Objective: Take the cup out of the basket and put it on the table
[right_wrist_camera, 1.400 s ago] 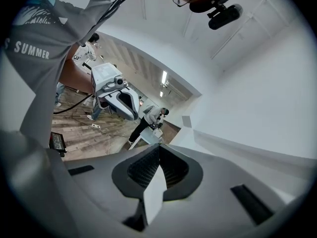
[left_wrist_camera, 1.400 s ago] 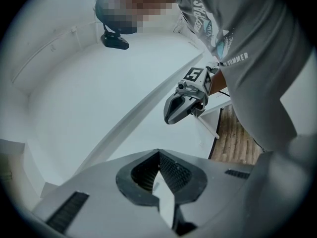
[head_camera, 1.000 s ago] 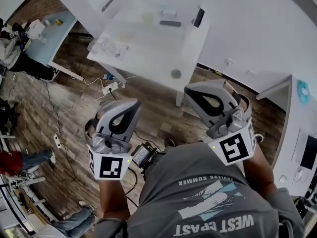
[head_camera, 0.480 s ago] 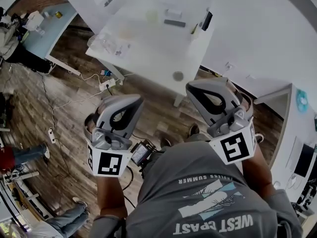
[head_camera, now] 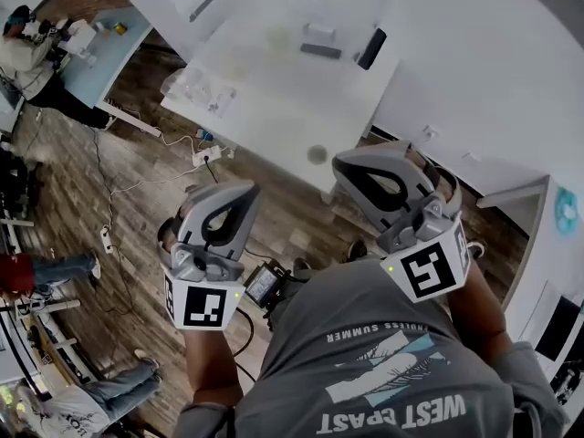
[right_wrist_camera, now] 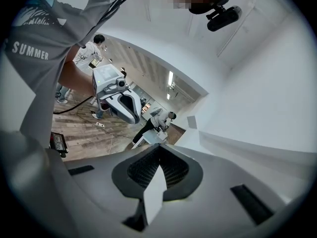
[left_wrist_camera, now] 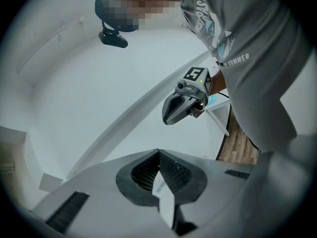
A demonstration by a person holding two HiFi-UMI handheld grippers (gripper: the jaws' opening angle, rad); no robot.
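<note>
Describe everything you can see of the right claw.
The right claw is a grey, plastic-looking two-jaw tool, shut with nothing between its jaws; dark ribbed pads frame a teardrop opening. A white cube with black square markers caps its rear, a green light beside it. The person holds it out in front of the chest, near the white table, touching nothing.

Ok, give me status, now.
Left claw and right claw both shut, empty. Cup and basket not in sight. Table ahead, small items on it; no obstacle seen.
</note>
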